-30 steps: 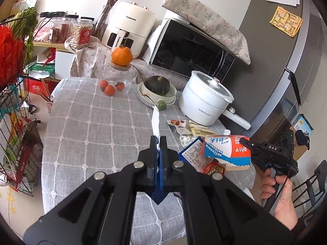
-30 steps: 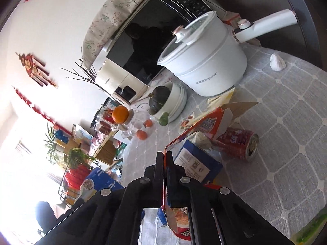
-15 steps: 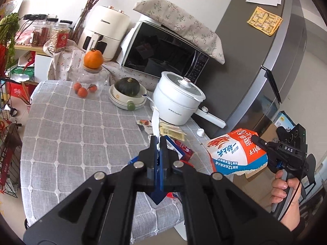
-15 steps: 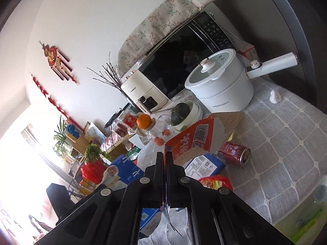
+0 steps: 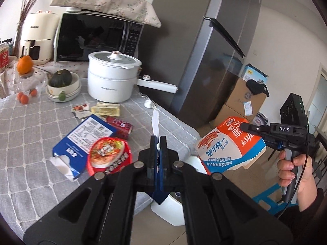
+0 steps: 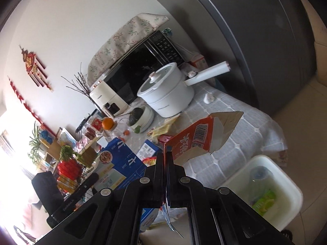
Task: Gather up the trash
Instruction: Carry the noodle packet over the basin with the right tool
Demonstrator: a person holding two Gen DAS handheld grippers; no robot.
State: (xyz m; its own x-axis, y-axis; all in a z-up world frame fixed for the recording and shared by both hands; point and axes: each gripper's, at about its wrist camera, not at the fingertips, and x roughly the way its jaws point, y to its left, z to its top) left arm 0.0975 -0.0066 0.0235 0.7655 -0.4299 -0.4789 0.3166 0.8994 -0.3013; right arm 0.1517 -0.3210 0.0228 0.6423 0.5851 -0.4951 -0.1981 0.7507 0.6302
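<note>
My left gripper (image 5: 158,140) is shut on a thin white paper strip (image 5: 155,120) that sticks up over the table's right edge. To its right, off the table, a hand holds my right gripper (image 5: 245,127), shut on the top of an orange, white and blue milk carton (image 5: 229,151). In the right wrist view the right gripper (image 6: 166,155) pinches the carton (image 6: 196,140) by a wall. A white bin (image 6: 261,189) stands on the floor, holding a plastic bottle and a green wrapper. A blue carton (image 5: 85,138), a red noodle cup (image 5: 108,155), a red can (image 5: 120,124) and a yellow wrapper (image 5: 106,110) lie on the table.
A white electric pot (image 5: 112,77) with a long handle, a bowl with a squash (image 5: 61,81), a microwave (image 5: 98,38) and a grey fridge (image 5: 204,51) stand behind. A crumpled tissue (image 5: 148,103) lies near the pot. Cardboard boxes (image 5: 241,102) sit on the floor.
Both grippers have swung right, off the table's edge. The milk carton went with the right gripper and now hangs beyond the table. The white bin has come into view.
</note>
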